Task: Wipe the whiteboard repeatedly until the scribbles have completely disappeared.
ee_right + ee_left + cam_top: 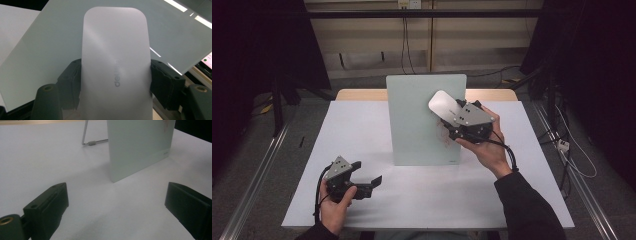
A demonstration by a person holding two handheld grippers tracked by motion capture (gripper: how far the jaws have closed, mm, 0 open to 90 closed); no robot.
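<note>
Eraser (443,105), white and rounded, sits clamped across its sides between the jaws of the right gripper (457,117), up against the face of the pale glass board (417,125) that stands propped on the white table (362,195). In the right gripper view the eraser (115,65) fills the gap between the two black jaws, a faint grey logo on its back, with the board (50,50) right behind it. Whether its far face actually touches the glass, I cannot tell.

There are faint reddish marks (443,134) on the board just below the eraser, so this looks to me like the wiping step: eraser in hand, at the board's upper right. The next move, as I judge it, calls for pressing flat and sweeping down over those marks without tipping the board, which leans on a thin wire stand (86,135) behind it.

The right hand (487,145) reaches in from the right, wrist raised, palm cradling the gripper from beneath, sleeve trailing to the table's near edge. The left gripper (362,182) rests low at the near left, well apart from the board, jaws spread wide with nothing between them; the left hand (334,207) holds it just above the table.
</note>
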